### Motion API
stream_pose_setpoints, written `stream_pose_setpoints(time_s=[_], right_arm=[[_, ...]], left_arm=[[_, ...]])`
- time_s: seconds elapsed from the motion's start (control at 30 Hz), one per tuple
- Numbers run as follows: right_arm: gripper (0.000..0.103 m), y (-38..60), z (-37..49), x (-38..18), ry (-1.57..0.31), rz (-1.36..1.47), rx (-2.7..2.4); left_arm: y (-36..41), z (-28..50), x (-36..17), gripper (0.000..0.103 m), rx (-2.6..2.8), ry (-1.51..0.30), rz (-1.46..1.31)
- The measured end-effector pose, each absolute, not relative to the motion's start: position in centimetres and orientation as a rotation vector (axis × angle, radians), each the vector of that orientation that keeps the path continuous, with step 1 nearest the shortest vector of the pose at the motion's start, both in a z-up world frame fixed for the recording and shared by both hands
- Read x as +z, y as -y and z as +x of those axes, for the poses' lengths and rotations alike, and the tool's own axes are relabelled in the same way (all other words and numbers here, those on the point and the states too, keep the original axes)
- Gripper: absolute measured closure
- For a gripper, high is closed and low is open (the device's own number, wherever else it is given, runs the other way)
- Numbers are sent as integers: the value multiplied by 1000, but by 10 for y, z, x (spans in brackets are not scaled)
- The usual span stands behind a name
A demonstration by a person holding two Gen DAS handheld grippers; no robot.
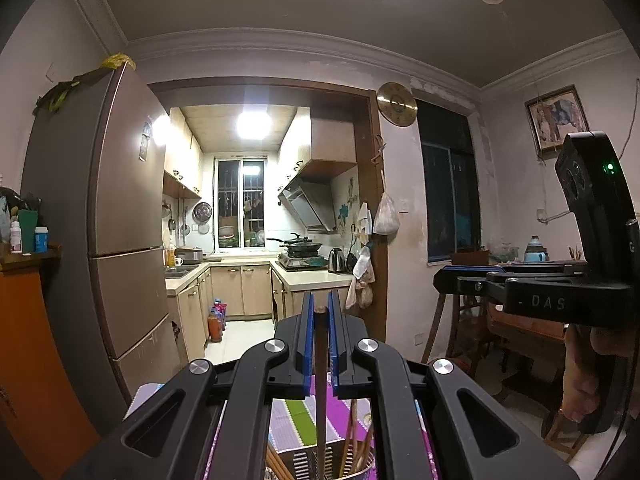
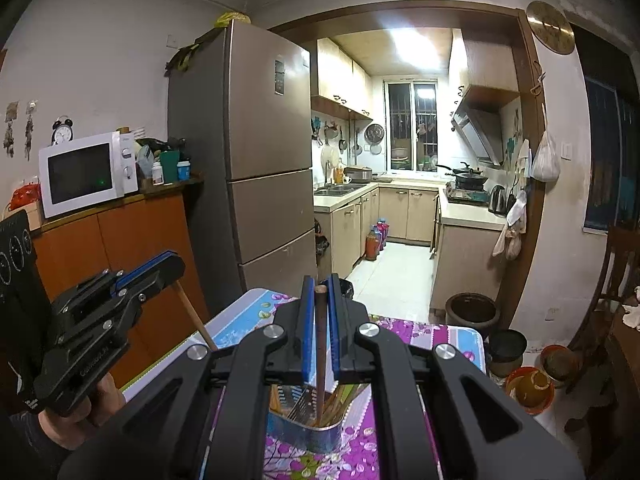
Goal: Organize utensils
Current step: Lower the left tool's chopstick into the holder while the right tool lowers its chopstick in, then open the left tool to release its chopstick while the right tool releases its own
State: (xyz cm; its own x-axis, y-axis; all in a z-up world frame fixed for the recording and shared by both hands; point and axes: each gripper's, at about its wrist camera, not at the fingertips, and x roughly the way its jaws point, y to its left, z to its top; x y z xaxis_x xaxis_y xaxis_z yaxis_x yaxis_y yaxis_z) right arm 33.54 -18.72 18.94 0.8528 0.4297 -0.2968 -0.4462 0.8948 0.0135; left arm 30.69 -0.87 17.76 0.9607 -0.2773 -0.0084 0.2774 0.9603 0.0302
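My left gripper [image 1: 319, 309] is shut on a brown chopstick [image 1: 320, 380] that runs down into a perforated metal utensil holder [image 1: 308, 464] with several chopsticks in it. My right gripper [image 2: 319, 285] is shut on another brown chopstick [image 2: 321, 352] that also reaches down into the same metal holder [image 2: 304, 432]. The holder stands on a table with a purple flowered cloth [image 2: 404, 336]. The left gripper also shows at the left of the right wrist view [image 2: 160, 268] with its chopstick [image 2: 196, 318]. The right gripper shows at the right of the left wrist view [image 1: 468, 276].
A tall brown fridge [image 2: 268, 152] stands behind the table, with an orange cabinet [image 2: 116, 248] and a white microwave [image 2: 82, 174] to its left. A doorway opens onto the kitchen. Pots and bowls [image 2: 530, 388] sit on the floor at right, by a wooden chair [image 2: 616, 280].
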Motion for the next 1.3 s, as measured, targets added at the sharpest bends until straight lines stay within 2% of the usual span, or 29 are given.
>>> stream_pose_setpoints(time_s=[0.53,1.2,1.23,1.27,1.3], right_arm=[[98,170,381,148,-371,-61,464],[97,164,405,119,-454,-52,471],[92,165,406,118,-463,-49,471],[86,166,407,117,-462,-46,460],[71,168,408,116,-457,-40,456]], left_arm=[[2,370,147,95,-255,-95,9],[-2,401,124,94,-225,-159,10],[-2,403,123,91,-218,-168,9],[-3,405,122,76,-211,-175,4],[-5,406,121,59,-204,-176,-3]])
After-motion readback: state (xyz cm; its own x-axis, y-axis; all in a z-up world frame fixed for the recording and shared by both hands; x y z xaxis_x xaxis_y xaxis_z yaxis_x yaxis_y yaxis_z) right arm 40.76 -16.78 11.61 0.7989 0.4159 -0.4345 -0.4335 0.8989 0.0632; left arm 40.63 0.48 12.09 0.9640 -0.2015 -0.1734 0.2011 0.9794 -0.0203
